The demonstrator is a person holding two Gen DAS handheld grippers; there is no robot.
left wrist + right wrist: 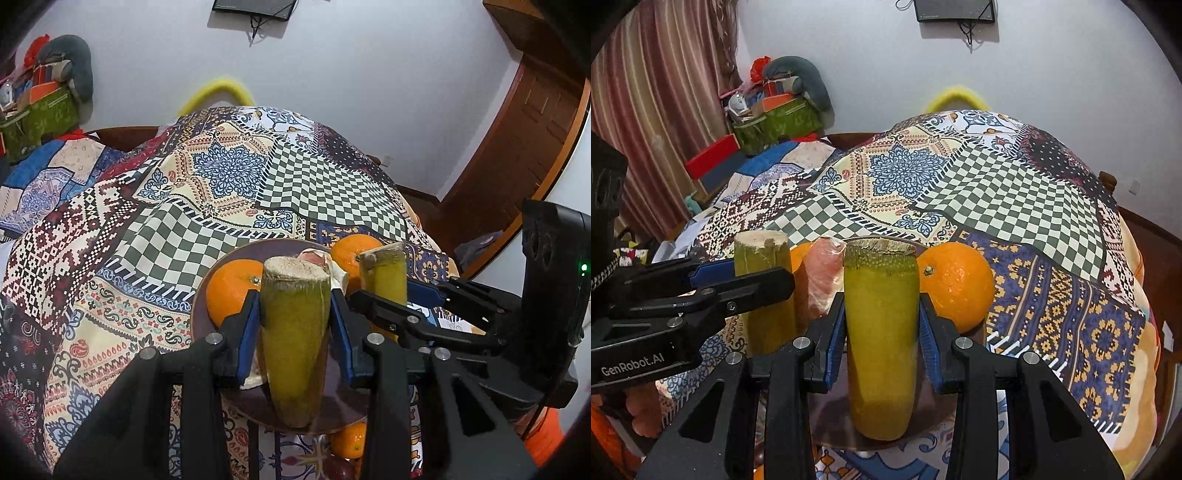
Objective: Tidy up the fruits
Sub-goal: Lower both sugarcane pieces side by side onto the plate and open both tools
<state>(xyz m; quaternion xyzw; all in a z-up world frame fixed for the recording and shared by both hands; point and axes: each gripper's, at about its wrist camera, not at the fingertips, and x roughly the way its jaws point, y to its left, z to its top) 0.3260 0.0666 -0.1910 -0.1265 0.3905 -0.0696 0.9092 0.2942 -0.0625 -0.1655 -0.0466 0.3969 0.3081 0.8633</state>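
My left gripper (295, 314) is shut on a yellow-green sugarcane piece (295, 350), held upright over a brown plate (207, 280). My right gripper (882, 325) is shut on a second sugarcane piece (881, 343) over the same plate (938, 410). Each gripper shows in the other's view: the right gripper (384, 295) with its cane (386, 277), the left gripper (746, 273) with its cane (764, 288). An orange (232, 291) lies on the plate's left side, another orange (354, 254) (956, 284) lies at its far right. A wrapped pink fruit piece (822, 277) lies between them.
A patchwork cloth (221, 177) covers the table. A small orange (351, 439) lies near the plate's front edge, with a dark red fruit (338, 469) below it. Clutter and a green box (775, 125) stand at the far left. A wooden door (517, 122) is at right.
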